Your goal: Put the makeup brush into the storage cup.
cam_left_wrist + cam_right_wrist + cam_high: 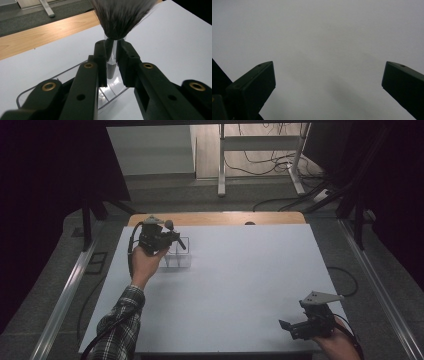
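Observation:
My left gripper (pixel 111 53) is shut on the clear handle of a makeup brush (pixel 120 17) with dark, grey-tipped bristles that fan out beyond the jaws. In the high view the left gripper (pixel 175 240) holds the brush (pixel 170 225) over a clear plastic organizer (pixel 181 261) at the far left of the white table. The same clear organizer (pixel 110 93) lies just under the jaws in the left gripper view. My right gripper (pixel 286 326) rests near the table's front right corner, and in its own view the right gripper (pixel 328 77) stands wide open over bare white surface.
The white table cover (pixel 240 280) ends at a wooden strip (pixel 220 218) along the far edge. Behind it stand a desk frame (pixel 260 150) and floor cables (pixel 280 165). Metal rails (pixel 65 290) run along both sides.

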`<state>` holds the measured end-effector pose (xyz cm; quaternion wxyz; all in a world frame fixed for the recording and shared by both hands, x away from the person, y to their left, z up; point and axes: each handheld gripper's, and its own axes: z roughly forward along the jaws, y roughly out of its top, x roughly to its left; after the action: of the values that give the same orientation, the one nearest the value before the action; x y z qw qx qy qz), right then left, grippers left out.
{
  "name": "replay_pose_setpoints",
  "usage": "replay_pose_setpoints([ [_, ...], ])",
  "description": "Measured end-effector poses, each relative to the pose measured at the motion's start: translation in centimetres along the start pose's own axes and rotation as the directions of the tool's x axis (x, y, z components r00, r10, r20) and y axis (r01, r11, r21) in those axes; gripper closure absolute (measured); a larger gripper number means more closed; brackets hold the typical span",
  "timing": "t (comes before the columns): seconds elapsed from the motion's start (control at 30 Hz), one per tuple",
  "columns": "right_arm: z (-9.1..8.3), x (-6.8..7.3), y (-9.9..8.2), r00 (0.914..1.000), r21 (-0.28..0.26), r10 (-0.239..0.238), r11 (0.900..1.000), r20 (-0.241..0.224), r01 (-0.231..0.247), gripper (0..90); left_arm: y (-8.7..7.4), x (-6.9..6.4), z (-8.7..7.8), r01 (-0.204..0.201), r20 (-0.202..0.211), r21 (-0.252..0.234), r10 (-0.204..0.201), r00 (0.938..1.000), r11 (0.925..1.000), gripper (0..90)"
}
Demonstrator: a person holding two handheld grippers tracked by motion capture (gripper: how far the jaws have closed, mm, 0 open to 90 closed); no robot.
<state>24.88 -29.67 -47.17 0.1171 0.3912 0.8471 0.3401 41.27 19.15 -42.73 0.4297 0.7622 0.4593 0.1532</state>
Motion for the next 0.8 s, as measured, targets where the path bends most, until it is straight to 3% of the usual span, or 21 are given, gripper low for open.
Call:
replay_pose_setpoints([
  [0.8, 0.1, 0.1, 0.0, 0.9999, 0.007, -0.013, 0.9999, -0.007, 0.014, 0.0, -1.3, -0.2, 1.9, 0.001, 0.000, 0.030, -0.001, 1.0000, 0.9996, 77.2],
])
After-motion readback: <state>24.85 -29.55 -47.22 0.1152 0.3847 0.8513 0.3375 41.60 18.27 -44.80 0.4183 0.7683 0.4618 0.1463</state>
